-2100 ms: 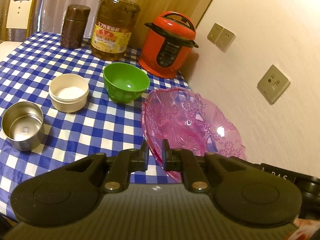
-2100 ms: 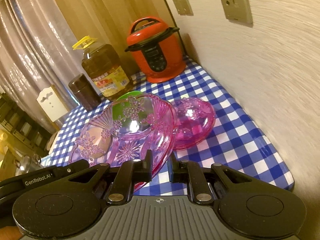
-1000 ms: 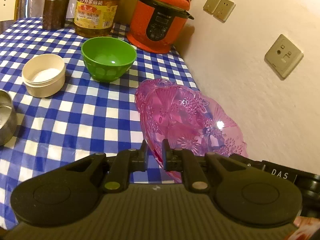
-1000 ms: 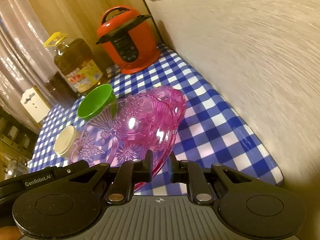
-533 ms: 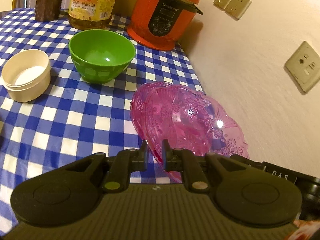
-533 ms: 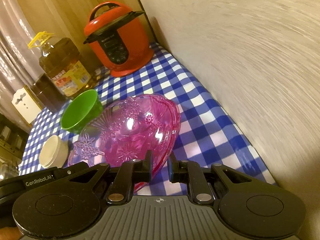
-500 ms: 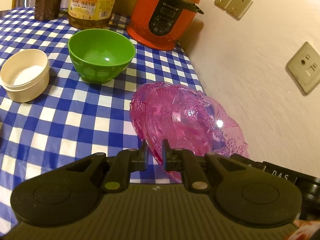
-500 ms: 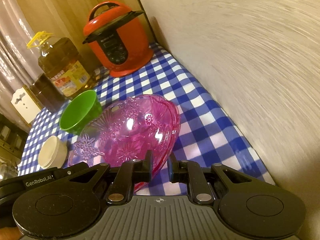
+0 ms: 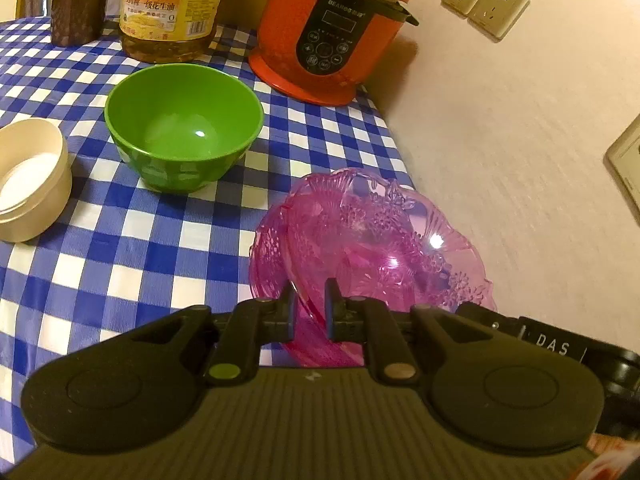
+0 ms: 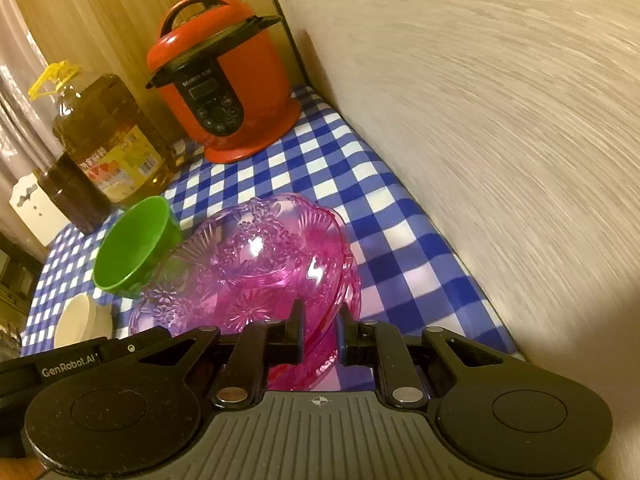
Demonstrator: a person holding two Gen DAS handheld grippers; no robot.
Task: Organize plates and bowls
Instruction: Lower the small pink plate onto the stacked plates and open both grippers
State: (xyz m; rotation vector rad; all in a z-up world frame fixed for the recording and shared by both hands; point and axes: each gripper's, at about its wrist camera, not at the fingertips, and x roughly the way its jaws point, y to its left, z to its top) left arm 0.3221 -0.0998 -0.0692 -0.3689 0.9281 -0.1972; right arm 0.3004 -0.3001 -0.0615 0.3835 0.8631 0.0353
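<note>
A clear pink flower-pattern plate [image 9: 380,240] [image 10: 248,272] is carried between both grippers above the blue-and-white checked tablecloth [image 9: 120,248], close to the wall. My left gripper [image 9: 308,312] is shut on its near left rim. My right gripper [image 10: 322,332] is shut on the opposite rim. A darker pink dish shows through the plate underneath; whether they touch I cannot tell. A green bowl [image 9: 182,120] [image 10: 132,244] stands just left of the plate, empty.
A cream round container [image 9: 28,180] [image 10: 78,320] sits left of the green bowl. Behind stand a red pressure cooker [image 9: 328,32] [image 10: 224,96], an oil bottle [image 9: 172,8] [image 10: 108,144] and a brown jar [image 9: 76,4]. The wall [image 10: 500,140] runs along the right.
Both grippers have carried the pink plate forward toward the cooker and a little lower. The green bowl and cooker now look nearer. Both grips are unchanged.
</note>
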